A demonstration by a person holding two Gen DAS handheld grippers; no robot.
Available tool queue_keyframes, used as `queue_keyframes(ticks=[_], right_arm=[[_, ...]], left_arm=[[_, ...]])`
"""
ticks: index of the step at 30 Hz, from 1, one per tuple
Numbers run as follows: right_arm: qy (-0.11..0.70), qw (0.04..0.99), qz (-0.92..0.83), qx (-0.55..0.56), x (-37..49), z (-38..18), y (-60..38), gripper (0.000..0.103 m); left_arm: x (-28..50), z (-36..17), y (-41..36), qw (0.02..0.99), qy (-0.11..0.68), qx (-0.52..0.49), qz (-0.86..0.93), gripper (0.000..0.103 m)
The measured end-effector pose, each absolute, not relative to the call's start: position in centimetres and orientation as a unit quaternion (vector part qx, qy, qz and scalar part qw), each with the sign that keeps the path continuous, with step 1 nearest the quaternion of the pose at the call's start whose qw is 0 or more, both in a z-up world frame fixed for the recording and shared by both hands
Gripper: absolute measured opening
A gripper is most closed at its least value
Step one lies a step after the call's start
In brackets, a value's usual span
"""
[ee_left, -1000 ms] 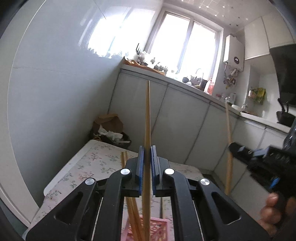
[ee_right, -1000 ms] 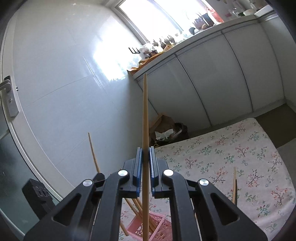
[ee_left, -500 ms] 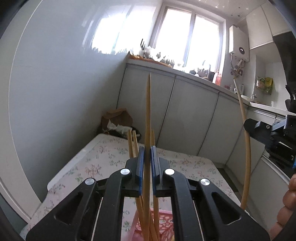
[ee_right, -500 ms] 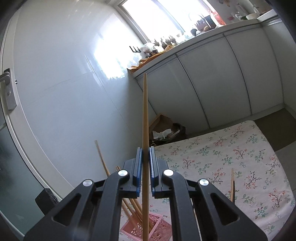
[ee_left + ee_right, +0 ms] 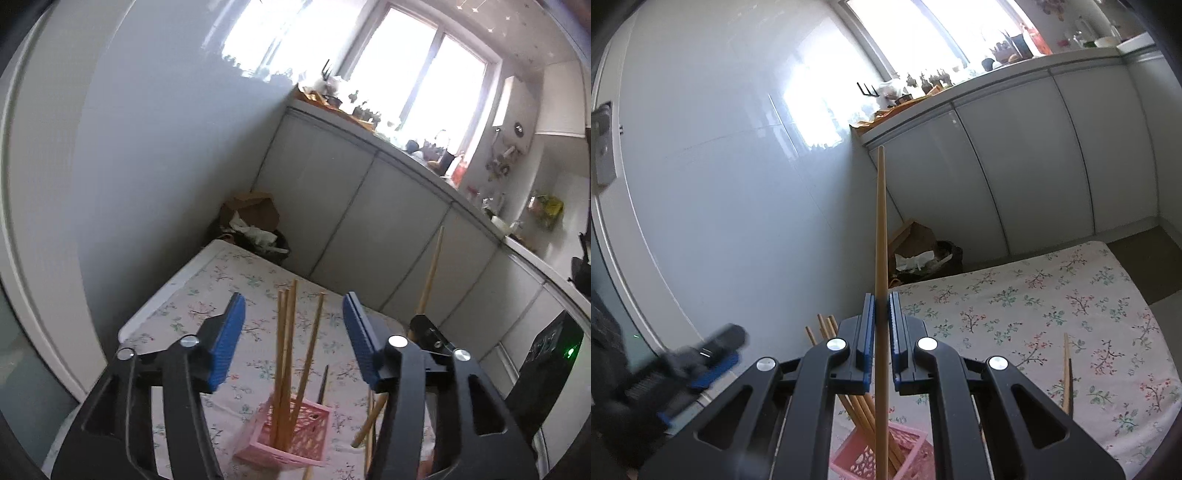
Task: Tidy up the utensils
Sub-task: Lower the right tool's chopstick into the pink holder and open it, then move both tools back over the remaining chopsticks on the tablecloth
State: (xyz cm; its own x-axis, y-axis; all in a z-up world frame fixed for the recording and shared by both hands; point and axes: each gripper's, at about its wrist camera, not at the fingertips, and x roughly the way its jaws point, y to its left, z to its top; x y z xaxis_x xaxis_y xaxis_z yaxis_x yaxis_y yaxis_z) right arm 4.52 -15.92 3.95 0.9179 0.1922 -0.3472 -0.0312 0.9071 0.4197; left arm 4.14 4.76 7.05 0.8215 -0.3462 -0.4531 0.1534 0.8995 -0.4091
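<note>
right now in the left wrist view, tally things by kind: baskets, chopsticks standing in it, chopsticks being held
pink basket: 1
chopsticks standing in the basket: 4
chopstick held in the right hand-held gripper: 1
total: 6

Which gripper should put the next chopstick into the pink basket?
The right gripper, probably. It is shut on a chopstick above the pink basket. The left gripper is opening with nothing pinched; chopsticks already stand in the basket.

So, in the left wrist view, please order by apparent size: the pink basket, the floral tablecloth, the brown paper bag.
1. floral tablecloth
2. pink basket
3. brown paper bag
The bag sits farther away, so ranks 2 and 3 are unsure.
</note>
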Motion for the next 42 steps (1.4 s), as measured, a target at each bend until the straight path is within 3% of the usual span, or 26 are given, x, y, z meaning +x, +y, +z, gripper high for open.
queue_keyframes(ticks=[7, 19, 29, 31, 32, 35, 38, 42], right_arm=[[0.187, 0.973, 0.035, 0.13, 5.6, 2.1, -12.5, 0.008], [0.214, 0.974, 0.014, 0.069, 5.6, -0.8, -10.4, 0.008], [0.25, 0.959, 0.004, 0.133, 4.1, 2.2, -14.5, 0.009], [0.247, 0.955, 0.006, 0.161, 3.3, 4.1, -16.4, 0.013], [0.245, 0.955, 0.004, 0.17, 2.9, 5.0, -17.2, 0.022], [0.235, 0.955, -0.009, 0.183, 1.0, 7.8, -20.0, 0.025], [0.25, 0.95, -0.023, 0.186, 0.1, 9.2, -22.2, 0.042], [0.315, 0.932, -0.058, 0.169, 0.5, 7.7, -24.5, 0.043]], left_arm=[[5.9, 5.2, 5.0, 0.919, 0.35, -0.152, -0.103, 0.068], [6.6, 4.2, 7.1, 0.908, 0.363, -0.19, -0.09, 0.07], [6.3, 4.6, 6.7, 0.907, 0.361, -0.19, -0.104, 0.07], [6.1, 4.9, 6.3, 0.91, 0.355, -0.185, -0.11, 0.07], [5.9, 5.2, 6.0, 0.912, 0.352, -0.178, -0.113, 0.07], [5.5, 5.6, 4.8, 0.912, 0.354, -0.164, -0.126, 0.07], [5.0, 6.2, 3.5, 0.913, 0.351, -0.153, -0.143, 0.07], [4.1, 6.6, 0.4, 0.914, 0.348, -0.118, -0.172, 0.07]])
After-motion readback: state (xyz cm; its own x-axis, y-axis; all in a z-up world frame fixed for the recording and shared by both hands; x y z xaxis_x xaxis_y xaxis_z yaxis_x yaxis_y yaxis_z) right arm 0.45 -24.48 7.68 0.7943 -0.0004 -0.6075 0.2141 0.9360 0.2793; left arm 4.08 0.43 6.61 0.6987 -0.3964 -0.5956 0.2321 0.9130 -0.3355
